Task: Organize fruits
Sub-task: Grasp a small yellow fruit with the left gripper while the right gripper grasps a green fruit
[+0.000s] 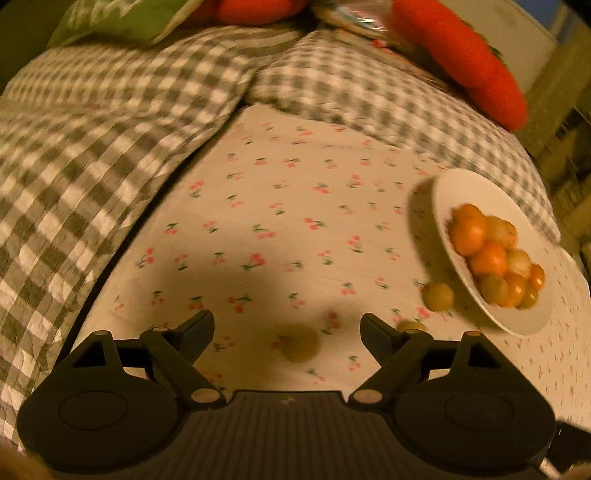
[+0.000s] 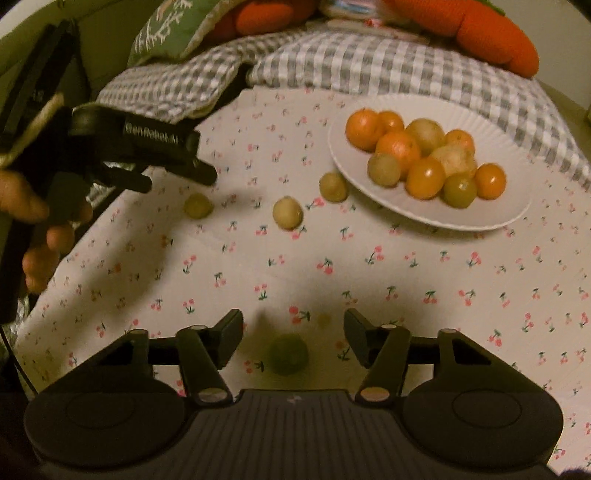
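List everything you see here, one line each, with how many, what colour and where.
plate: one, white, on the sheet, right of centre
orange fruits: six, orange, piled on the plate
yellow-green fruits: four, yellowish to green, on the plate among the orange ones
loose fruits: four, yellow-green, on the sheet left of and nearer than the plate
sheet: one, pale with a cherry print, under everything
quilt: one, grey and white check, behind the sheet
pillow: one, green, far left
plush cushions: two visible, orange, far edge
left tongs: open, black, over one loose fruit
right tongs: open, black, astride the greenest loose fruit
hand: one, gripping the left tongs
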